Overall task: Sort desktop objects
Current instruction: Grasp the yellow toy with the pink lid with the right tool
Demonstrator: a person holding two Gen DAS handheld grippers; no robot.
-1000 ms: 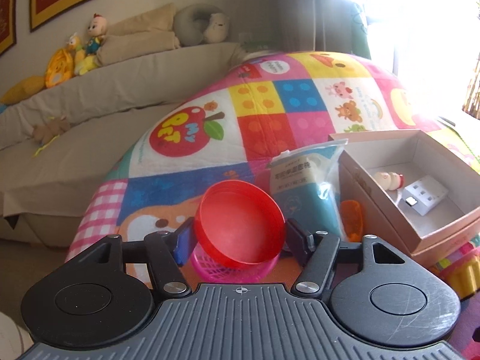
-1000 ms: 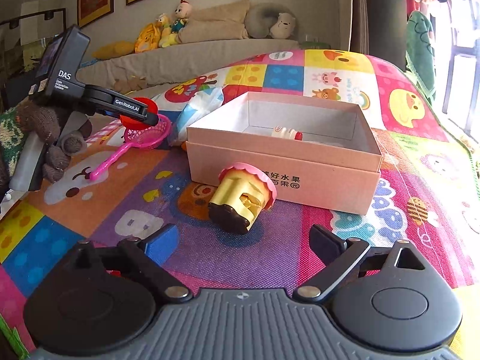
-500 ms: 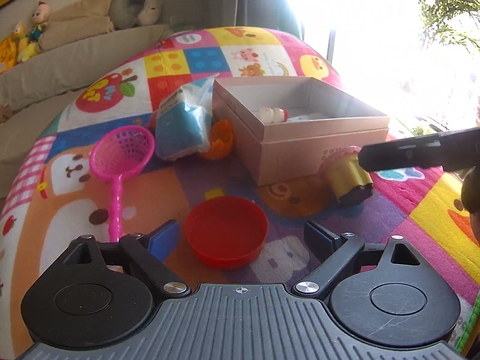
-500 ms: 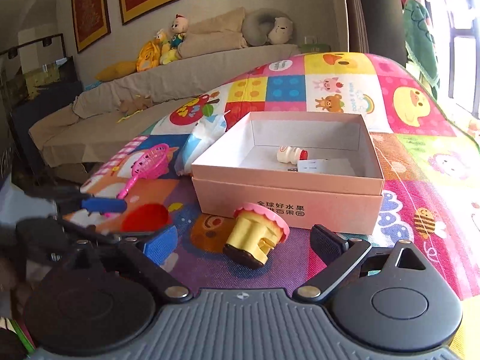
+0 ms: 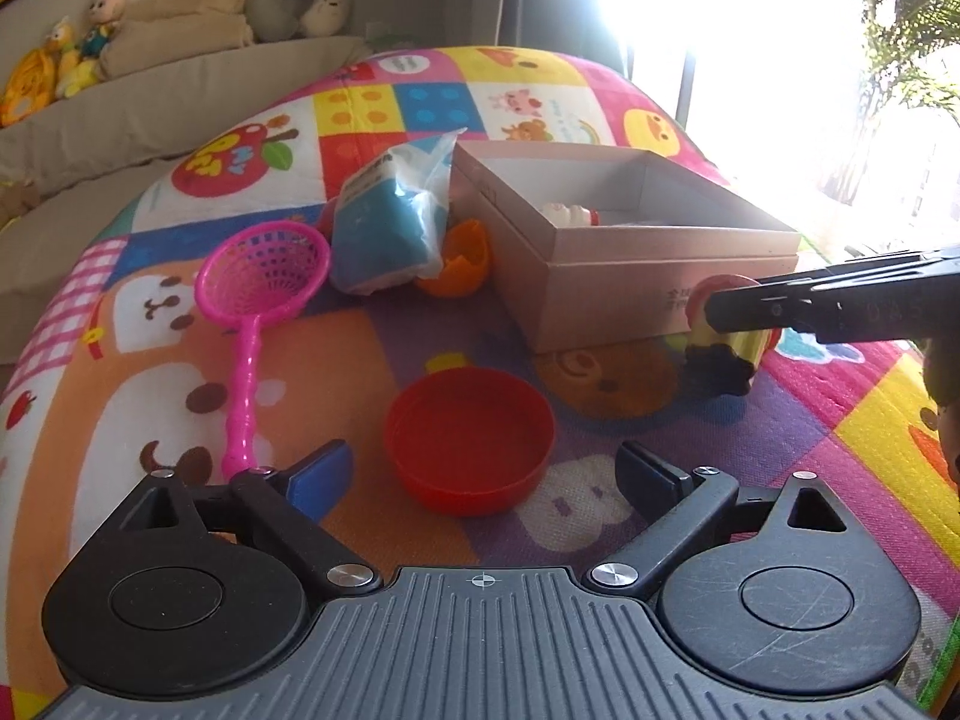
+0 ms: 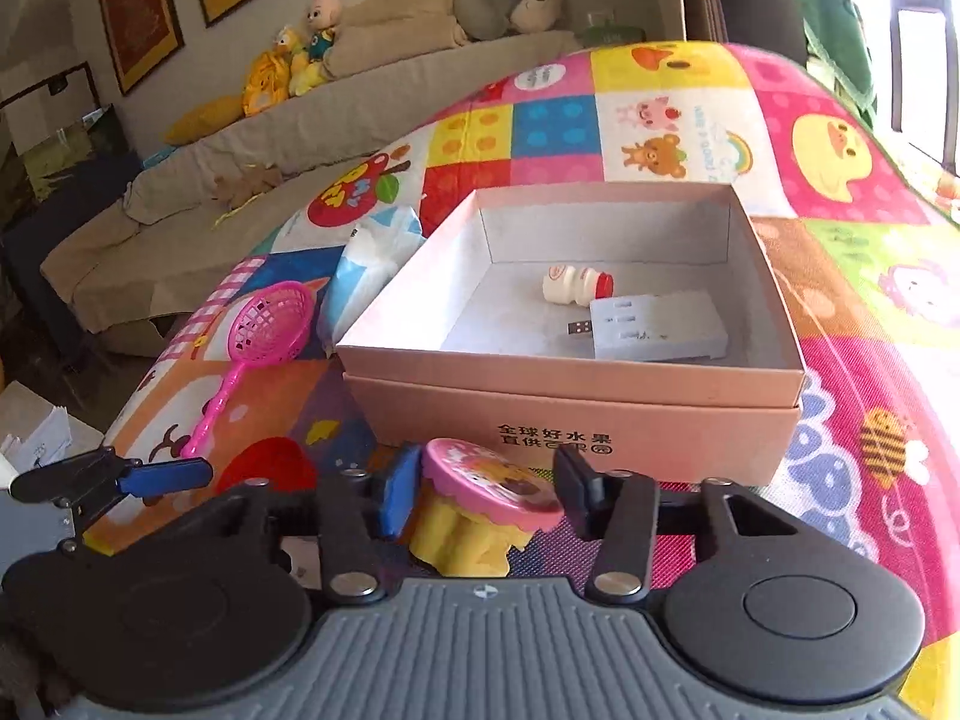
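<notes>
Left wrist view first: the left gripper (image 5: 480, 468) has its jaws spread wide and opening, with the red bowl (image 5: 469, 437) sitting upright on the play mat (image 5: 630, 384) between the fingers, neither pad touching it. To its left lies the pink strainer (image 5: 261, 288), handle pointing toward the camera, and behind that a blue-and-white packet (image 5: 390, 222) leans by an orange cup (image 5: 462, 258) just beside the cardboard box (image 5: 648, 288). Over on the right the right gripper (image 5: 720, 312) pokes in and is clamped on the yellow toy (image 5: 726, 348), right in front of the box wall. Right wrist view: the jaws are closed on the toy's pink frilly top (image 6: 489, 483), both pads pressing its sides, yellow body hanging below. The box sits straight ahead with a small white bottle (image 6: 577, 285) with a red cap and a white USB charger (image 6: 654, 327) lying inside, touching each other. The left gripper's blue pad (image 6: 165, 476) shows at the left edge, near the bowl.
</notes>
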